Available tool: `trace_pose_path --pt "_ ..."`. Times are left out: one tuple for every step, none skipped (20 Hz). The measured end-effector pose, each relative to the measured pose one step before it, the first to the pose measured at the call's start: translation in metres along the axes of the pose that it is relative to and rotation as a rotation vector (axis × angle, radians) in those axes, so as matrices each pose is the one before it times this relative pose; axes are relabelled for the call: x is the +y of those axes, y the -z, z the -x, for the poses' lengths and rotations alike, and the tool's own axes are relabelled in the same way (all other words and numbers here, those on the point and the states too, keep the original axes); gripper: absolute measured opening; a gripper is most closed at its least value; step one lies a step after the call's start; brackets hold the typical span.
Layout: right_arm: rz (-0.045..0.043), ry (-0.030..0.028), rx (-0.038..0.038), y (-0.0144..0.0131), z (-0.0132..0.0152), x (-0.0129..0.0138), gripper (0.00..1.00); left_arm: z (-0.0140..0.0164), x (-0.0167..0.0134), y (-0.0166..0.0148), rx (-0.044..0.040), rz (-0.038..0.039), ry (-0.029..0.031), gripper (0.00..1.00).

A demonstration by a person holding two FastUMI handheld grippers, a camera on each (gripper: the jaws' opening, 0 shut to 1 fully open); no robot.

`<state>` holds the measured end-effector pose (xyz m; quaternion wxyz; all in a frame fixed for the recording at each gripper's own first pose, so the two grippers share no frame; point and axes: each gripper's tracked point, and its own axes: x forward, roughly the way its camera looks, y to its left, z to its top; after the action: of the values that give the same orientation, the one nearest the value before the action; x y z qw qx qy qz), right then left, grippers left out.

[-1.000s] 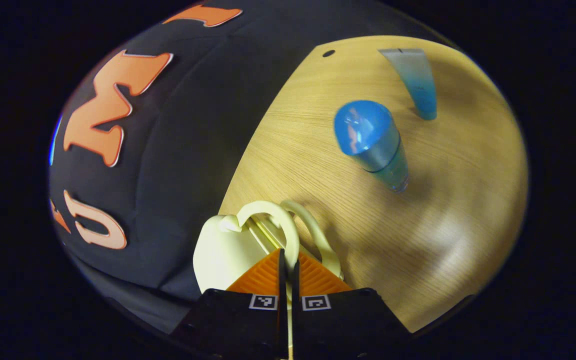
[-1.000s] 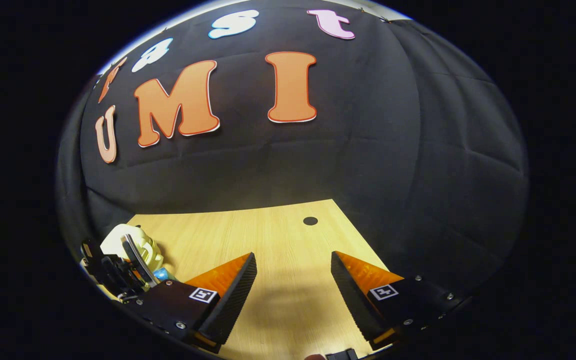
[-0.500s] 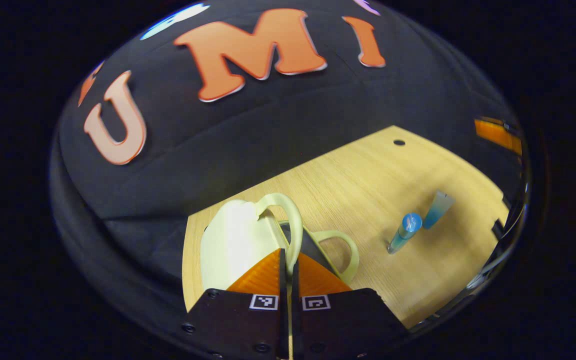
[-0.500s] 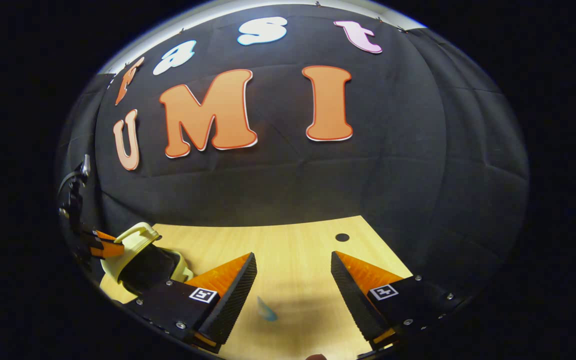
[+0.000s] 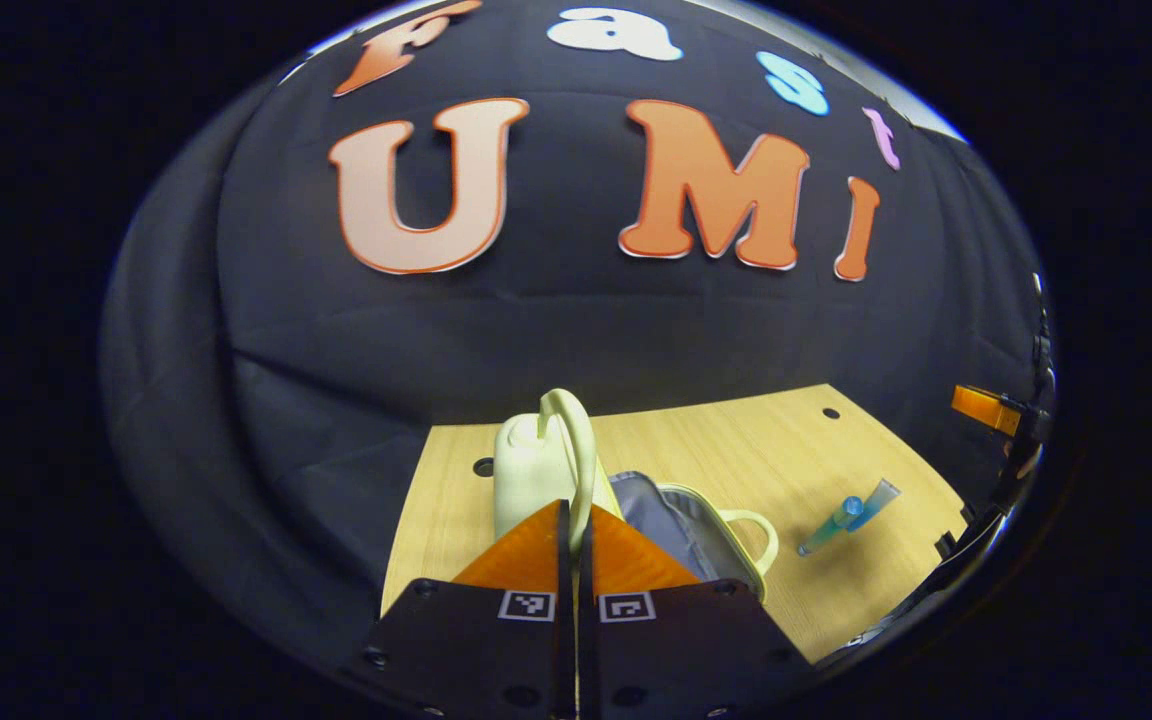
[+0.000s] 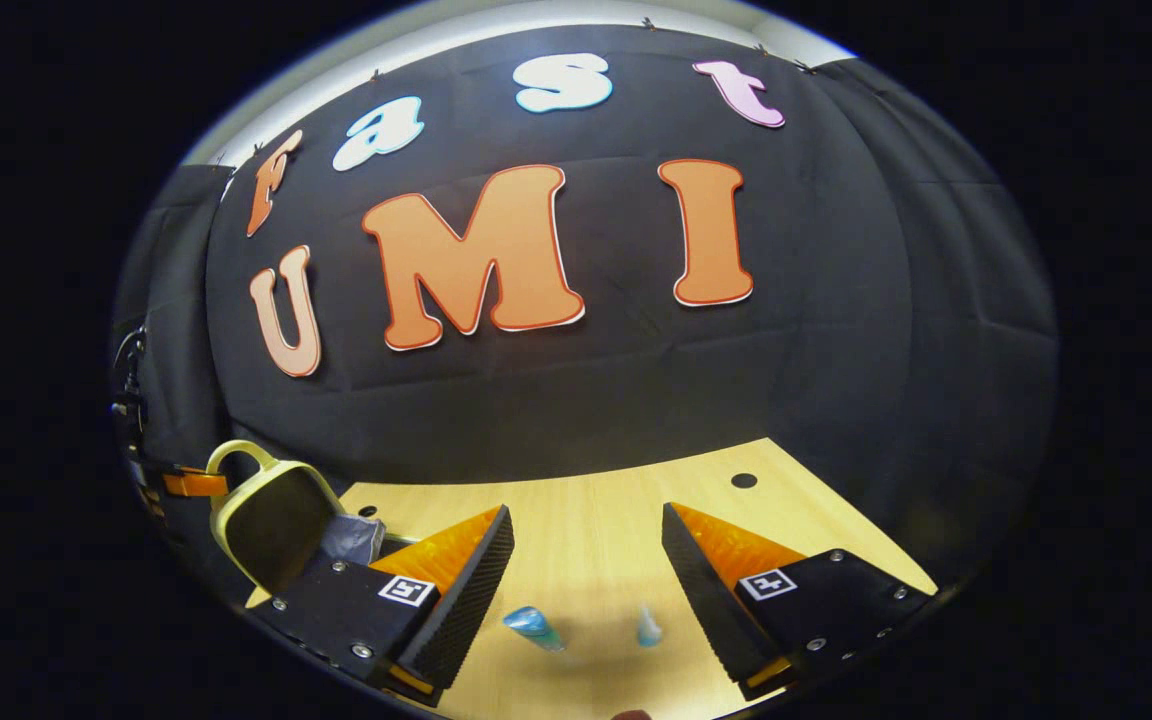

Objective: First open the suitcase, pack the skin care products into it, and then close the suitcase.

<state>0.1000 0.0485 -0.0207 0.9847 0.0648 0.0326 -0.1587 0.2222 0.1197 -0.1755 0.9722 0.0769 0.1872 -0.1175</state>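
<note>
In the left gripper view the left tongs (image 5: 574,545) are pressed together on the arched handle (image 5: 572,440) of the pale-yellow hard-shell suitcase (image 5: 526,470), holding its lid raised upright; the lower part of the handle is hidden between the fingers, so the exact contact cannot be made out. Just right of those tongs the open lower half shows a grey fabric lining (image 5: 661,525) and a second looped handle (image 5: 751,535), its near edge cut off by the tongs' body. Farther right on the light wooden table (image 5: 736,450) lie a blue-capped translucent bottle (image 5: 831,525) and a clear-to-blue squeeze tube (image 5: 876,500), touching or nearly so; which is hard to tell. In the right gripper view the right tongs (image 6: 586,560) stand wide apart, holding nothing, above the table, with the bottle and tube small and blurred between their fingers. To their left the raised lid shows its dark inside, partly hidden behind the tongs' own body, with the left tongs clamped at its handle near the edge of the view
</note>
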Motion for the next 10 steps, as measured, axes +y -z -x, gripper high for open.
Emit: trace_pose_path --pt "0.01014 -0.00153 -0.00843 -0.00336 0.00333 0.00775 0.95 -0.00193 0.01216 0.00784 -0.00973 0.01996 -0.00488 0.02" --pt "0.01525 -0.00358 -0.0034 -0.00301 0.00342 0.00838 0.95 -0.00026 0.01701 0.00667 -0.00784 0.02245 -0.00589 0.01" --pt "0.0156 -0.00842 -0.00501 -0.00162 0.00211 0.00801 0.95 -0.00059 0.01482 0.00522 -0.00232 0.02223 -0.00344 0.01" --pt "0.01072 -0.00651 -0.00481 -0.00302 0.00188 0.00693 0.95 0.00161 0.01806 0.00281 -0.00099 0.02189 -0.00645 0.01" --pt "0.0056 -0.00554 -0.002 -0.00227 0.0019 0.00642 0.95 0.00066 0.01743 0.0048 -0.00052 0.01641 -0.01202 0.01" --pt "0.00565 0.00316 0.00215 -0.00084 0.00093 0.00381 0.95 0.00079 0.01919 0.00729 0.0039 0.01487 -0.01279 0.01" --pt "0.0036 0.00657 0.00149 -0.00076 0.00079 0.00206 0.95 0.00021 0.01601 0.00765 0.00991 0.02174 -0.01116 0.01" --pt "0.00083 0.00229 0.00051 -0.00097 -0.00012 0.0026 0.95 0.00026 0.019 0.00834 0.01103 0.02689 -0.01562 0.01" --pt "0.00019 0.00235 0.00308 -0.00005 -0.00019 0.00306 0.95 -0.00315 0.01536 0.00899 0.01028 0.02913 -0.01873 0.01" --pt "0.00153 0.00217 0.00262 0.00032 0.00059 0.00221 0.95 -0.00757 0.01409 0.01056 0.00924 0.02646 -0.01018 0.01"
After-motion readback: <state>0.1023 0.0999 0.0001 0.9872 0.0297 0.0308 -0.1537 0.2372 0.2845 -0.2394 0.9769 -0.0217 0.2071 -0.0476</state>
